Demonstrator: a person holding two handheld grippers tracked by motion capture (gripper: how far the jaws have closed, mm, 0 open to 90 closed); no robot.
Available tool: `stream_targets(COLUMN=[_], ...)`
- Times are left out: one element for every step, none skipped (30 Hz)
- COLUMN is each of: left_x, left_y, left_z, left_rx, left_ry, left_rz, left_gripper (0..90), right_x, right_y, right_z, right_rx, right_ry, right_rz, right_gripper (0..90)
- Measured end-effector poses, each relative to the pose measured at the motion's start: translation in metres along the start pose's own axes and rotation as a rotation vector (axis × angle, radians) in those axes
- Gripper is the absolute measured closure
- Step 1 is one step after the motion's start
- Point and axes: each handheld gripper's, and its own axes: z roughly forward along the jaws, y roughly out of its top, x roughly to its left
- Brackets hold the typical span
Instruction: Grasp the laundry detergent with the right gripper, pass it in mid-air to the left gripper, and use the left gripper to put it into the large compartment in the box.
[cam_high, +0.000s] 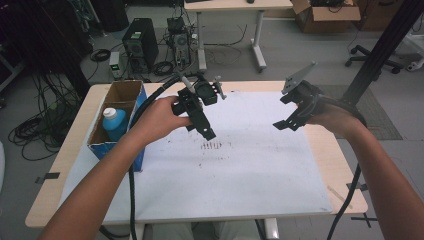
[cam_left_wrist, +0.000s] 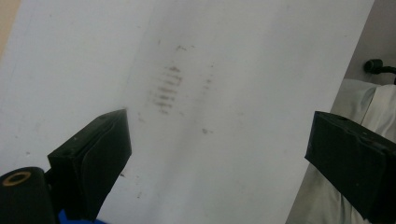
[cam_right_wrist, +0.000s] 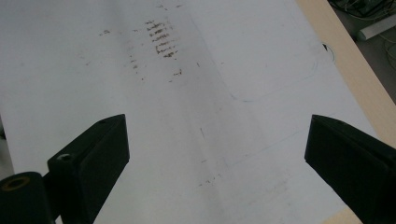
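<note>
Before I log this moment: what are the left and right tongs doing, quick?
Left tongs: open, holding nothing, above the white sheet.
Right tongs: open, holding nothing, above the same sheet.

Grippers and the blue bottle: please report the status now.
Left gripper open, empty, above white sheet. Right gripper open, empty. Blue bottle upright in cardboard box, untouched. Nothing blocking.

We hold left gripper raised, tilted down, jaws wide apart, nothing between. Right gripper well apart to its right, also raised, jaws spread, nothing gripped. Our 2 forearms extend forward.
</note>
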Motion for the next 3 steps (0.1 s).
stream_targets(left_x=[0.0005,0.0008,0.0019], left_y=[-0.0001,-0.0002,-0.0004], left_z=[-0.0002,-0.0003,-0.0005], left_rx=[-0.001,-0.002,-0.004], left_ry=[0.001,0.000,0.000], left_rz=[-0.001,-0.005,-0.005], left_gripper=[7.1,7.1,7.1], right_x=[0.0000,-0.0001,-0.0001], right_y=[0.0000,-0.0001,-0.0002], right_z=[0.0002,0.0005,0.0007], right_rx=[0.000,0.001,0.002], right_ry=[0.001,0.002,0.001], right_rz=[0.000,0.000,0.000], right_gripper=[6.1,6.1,6.1])
